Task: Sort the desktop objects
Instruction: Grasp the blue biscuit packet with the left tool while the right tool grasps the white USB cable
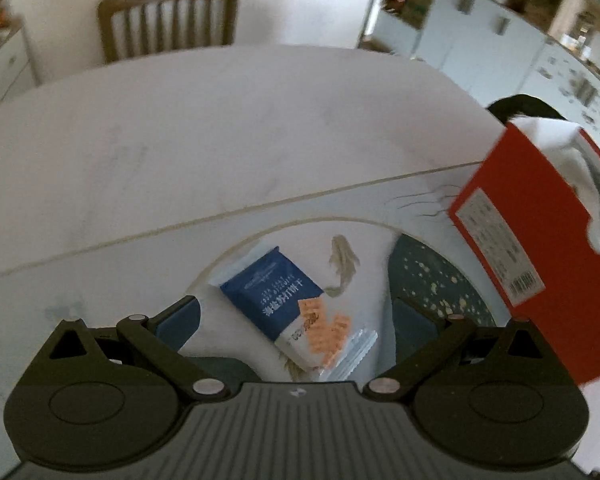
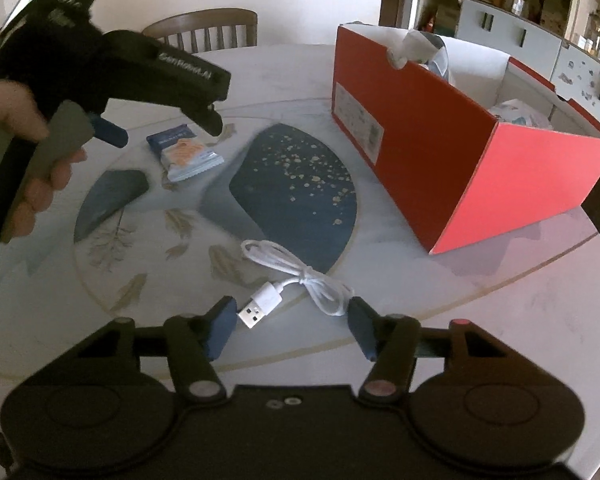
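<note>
A blue and white snack packet (image 1: 296,306) lies on the round table, between the spread fingers of my open left gripper (image 1: 300,320), which hovers just above it. The packet also shows in the right wrist view (image 2: 184,154), with the left gripper (image 2: 164,132) held over it. A white USB cable (image 2: 296,276) lies coiled on the table in front of my open, empty right gripper (image 2: 294,330). An open red box (image 2: 452,136) stands at the right and holds white and patterned items; it also shows in the left wrist view (image 1: 540,248).
The round white table (image 2: 260,76) has a printed dark blue patch with gold flecks (image 2: 300,188) and leaf patterns. A wooden chair (image 1: 168,16) stands behind the far edge. White cabinets and shelves (image 1: 492,40) stand at the back right.
</note>
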{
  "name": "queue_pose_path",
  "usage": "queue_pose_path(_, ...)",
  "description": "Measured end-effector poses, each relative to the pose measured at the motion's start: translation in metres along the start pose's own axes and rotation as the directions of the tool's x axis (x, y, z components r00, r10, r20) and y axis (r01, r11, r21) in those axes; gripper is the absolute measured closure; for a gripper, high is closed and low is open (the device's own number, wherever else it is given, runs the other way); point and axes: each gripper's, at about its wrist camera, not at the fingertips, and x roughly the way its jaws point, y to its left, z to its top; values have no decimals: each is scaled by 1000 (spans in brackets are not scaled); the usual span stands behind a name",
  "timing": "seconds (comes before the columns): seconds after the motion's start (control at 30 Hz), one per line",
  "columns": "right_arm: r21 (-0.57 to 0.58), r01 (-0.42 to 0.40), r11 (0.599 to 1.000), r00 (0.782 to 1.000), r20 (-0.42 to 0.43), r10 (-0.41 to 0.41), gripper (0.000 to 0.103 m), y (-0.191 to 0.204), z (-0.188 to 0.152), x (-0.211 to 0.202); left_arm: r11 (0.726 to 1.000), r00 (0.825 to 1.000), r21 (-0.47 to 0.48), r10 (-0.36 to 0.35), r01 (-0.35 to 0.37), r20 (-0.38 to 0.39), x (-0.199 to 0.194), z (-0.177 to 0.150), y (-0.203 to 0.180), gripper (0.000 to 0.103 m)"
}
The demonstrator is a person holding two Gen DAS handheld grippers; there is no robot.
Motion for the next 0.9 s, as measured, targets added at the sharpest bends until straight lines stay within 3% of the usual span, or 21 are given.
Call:
queue_pose_path(0.17,-7,-8,1000,1000,-3,8,46,-8,3,2,995,998,-78,52,-54,-33,5,4,-1,1)
queue_pose_path(0.3,-8,-18,1000,1000,-6,18,43,-12,5,4,992,996,-96,79,-82,-38,7,3,-1,11)
queue_pose_path(0.53,-21,-39,999,999,10,39,27,-13,10,6,990,992,-58,127,-128,-13,7,0,-10,30)
queue_pose_path(0.73,9,-29,1000,1000,-1,29,26,-10,15,15,991,991,-9,132,-131,23,7,-5,-17,48)
queue_pose_path(0.9,-6,-27,1000,1000,-5,27,29,-11,16,19,992,992,29,118,-120,46,7,-10,-18,51)
